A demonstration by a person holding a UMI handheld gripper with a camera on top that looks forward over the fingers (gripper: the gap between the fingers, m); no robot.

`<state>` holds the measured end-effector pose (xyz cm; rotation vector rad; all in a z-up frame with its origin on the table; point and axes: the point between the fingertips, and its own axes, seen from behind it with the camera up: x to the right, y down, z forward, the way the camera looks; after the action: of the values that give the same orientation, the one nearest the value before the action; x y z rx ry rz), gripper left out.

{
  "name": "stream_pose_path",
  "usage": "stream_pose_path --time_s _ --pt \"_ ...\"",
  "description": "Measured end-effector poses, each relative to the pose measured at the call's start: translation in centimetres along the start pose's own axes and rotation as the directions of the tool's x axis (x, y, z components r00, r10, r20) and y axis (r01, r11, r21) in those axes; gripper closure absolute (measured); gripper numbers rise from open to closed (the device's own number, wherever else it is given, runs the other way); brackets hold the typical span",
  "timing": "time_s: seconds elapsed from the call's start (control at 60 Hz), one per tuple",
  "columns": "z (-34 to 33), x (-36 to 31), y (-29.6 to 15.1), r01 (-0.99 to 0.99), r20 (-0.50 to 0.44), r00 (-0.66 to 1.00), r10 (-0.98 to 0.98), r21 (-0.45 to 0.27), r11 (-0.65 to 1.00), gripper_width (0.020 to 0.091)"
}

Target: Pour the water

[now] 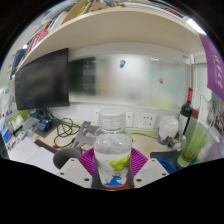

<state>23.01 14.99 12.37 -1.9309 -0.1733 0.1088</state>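
Holding a clear plastic water bottle (113, 150) upright, the gripper (113, 168) has its two fingers closed on the bottle's lower body, one purple pad (89, 160) pressed against each side; the bottle, with a white cap and a green patch on its label, serves as the landmark for everything else. Behind the bottle stretches a pale desk (60, 150) against a white wall; to the left of the bottle and further back stands a dark monitor (43, 78), with tangled cables (62, 127) on the desk below it; just behind the bottle a wall socket (147, 119) is set into the wall; to the right of the bottle sits a small white rounded object (168, 126), possibly a cup or a jug, though it cannot be told for certain; beyond that, further right, stands a tall dark bottle (186, 107).

The step in hand appears to be carrying the gripped bottle; the cap looks still on, which would block pouring; no sure receiving vessel is visible. The next move likely calls for bringing the bottle over a container and tilting it slowly, keeping a firm grip.
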Motion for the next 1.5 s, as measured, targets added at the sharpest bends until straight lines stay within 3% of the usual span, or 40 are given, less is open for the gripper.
stream_pose_path --time_s 0.25,0.383,0.517,0.733,0.85,0.917,1.083,1.233,1.5 --pt "1.8 2.4 2.8 -0.089 0.006 0.996 0.089 0.036 0.995 0.0690" --pt "2.2 2.1 4.8 -0.068 0.031 0.997 0.067 0.029 0.997 0.0682" --pt "1.9 1.9 4.7 -0.025 0.029 0.999 0.023 0.075 0.997 0.0687" --pt "1.5 1.7 4.9 -0.020 0.020 1.000 0.019 0.074 0.997 0.0553" --pt "0.4 1.6 5.5 -0.028 0.018 0.999 0.028 0.043 0.999 0.0321" --pt "-1.0 1.8 6.2 -0.026 -0.011 1.000 0.026 0.028 0.999 0.0248" --pt "-7.0 0.1 7.6 -0.037 -0.063 0.997 0.035 -0.029 0.999 0.0258" --pt "-13.2 -3.0 5.8 -0.081 -0.107 0.992 0.074 -0.064 0.995 0.0257" --pt "-20.4 -7.3 -0.5 -0.113 -0.192 0.975 0.108 -0.010 0.994 0.0261"
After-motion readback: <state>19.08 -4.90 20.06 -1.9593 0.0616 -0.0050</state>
